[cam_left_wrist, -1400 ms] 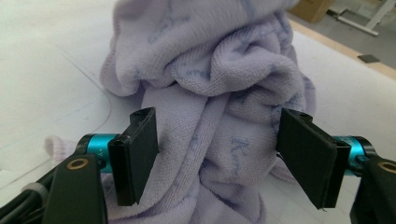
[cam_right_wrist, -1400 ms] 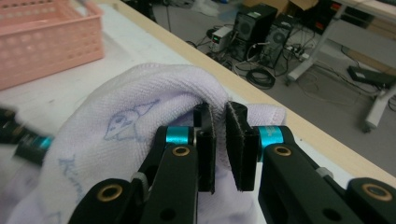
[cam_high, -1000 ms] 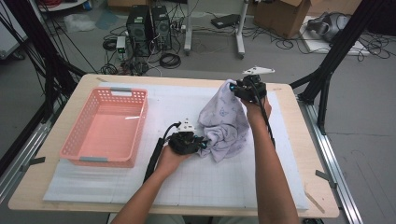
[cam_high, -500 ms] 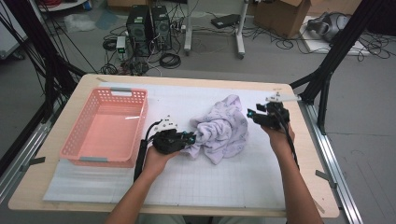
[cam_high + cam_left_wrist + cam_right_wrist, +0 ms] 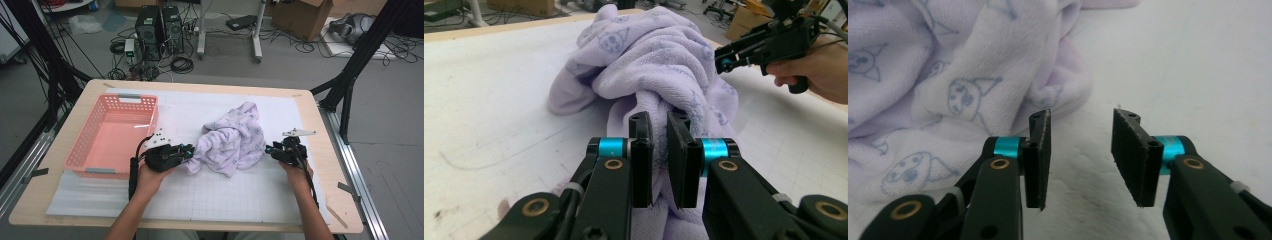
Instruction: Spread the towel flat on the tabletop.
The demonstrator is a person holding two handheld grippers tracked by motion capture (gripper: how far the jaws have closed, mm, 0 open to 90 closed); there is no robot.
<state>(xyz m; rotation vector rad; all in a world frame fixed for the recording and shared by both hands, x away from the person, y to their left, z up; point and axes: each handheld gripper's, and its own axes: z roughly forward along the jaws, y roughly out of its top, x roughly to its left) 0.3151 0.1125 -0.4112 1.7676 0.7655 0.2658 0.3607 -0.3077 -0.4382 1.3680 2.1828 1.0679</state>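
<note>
Now the left gripper [image 5: 189,150] pinches the lilac towel's [image 5: 235,140] edge at its nine o'clock — the right gripper [image 5: 270,149], jaws apart and just closing, holds nothing at three o'clock.

Black fingers [image 5: 1038,160], cyan collars, brass screws, black trailing cable, bare forearms
</note>
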